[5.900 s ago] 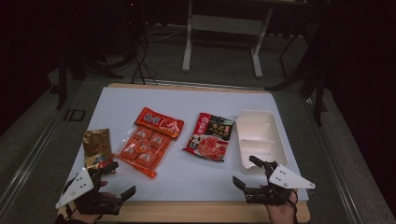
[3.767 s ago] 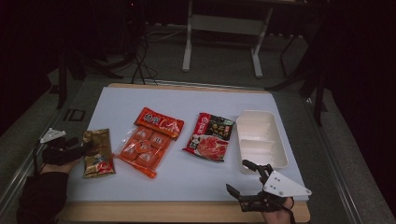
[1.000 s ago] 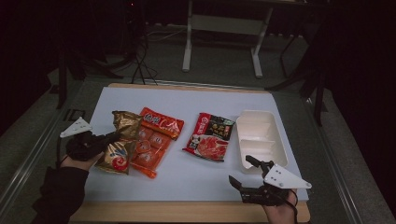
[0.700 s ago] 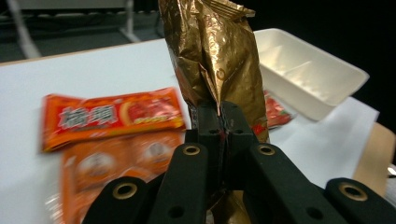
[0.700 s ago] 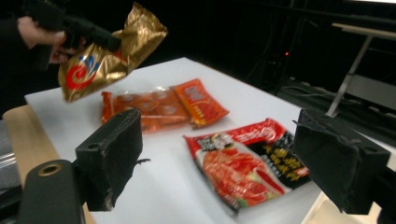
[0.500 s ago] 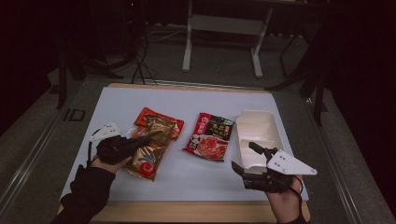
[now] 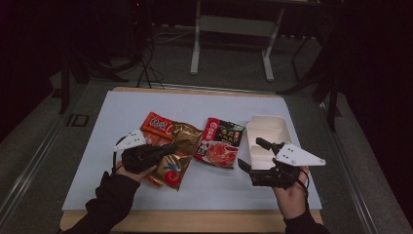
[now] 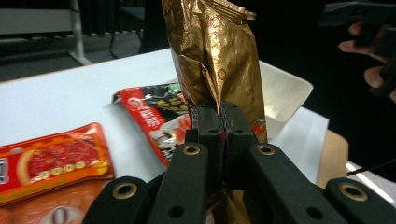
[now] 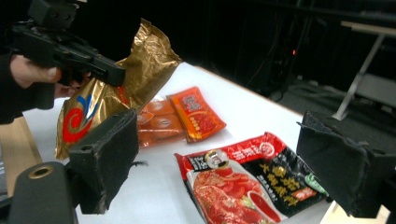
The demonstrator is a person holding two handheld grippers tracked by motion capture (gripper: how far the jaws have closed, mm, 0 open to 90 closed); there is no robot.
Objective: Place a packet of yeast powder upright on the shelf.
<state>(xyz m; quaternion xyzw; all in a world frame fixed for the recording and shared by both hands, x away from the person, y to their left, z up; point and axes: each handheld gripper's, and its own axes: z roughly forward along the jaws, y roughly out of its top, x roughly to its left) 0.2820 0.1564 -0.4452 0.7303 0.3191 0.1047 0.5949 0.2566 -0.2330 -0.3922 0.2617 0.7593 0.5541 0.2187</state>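
Work in hand: the left claw carries a gold foil pouch across the worktop, seemingly toward the white tray at the right.
Left claw: clamped tight on the gold foil pouch; in the left gripper view the jaws meet on a crumpled fold of foil, with the pouch rising above them.
Right claw: spread wide and empty, held just beside the near corner of the white tray.
Pouch position: lifted off the worktop, hanging over the orange packets, left of the red-and-black soup packet.
Tray: open, nothing seen in it, well apart from the pouch.
Risk, slip: the grip takes only a pinched crease of slick foil, so the pouch could slide out if swung quickly.
Risk, snag: the pouch's low end hangs close to the orange packets and could drag them or the soup packet along the route.
Risk, collision: the right claw sits in the likely path to the tray; both claws could knock together, or nudge the light tray off its spot.
Risk, fit: the pouch looks long beside the tray's compartments and may rest across a divider.
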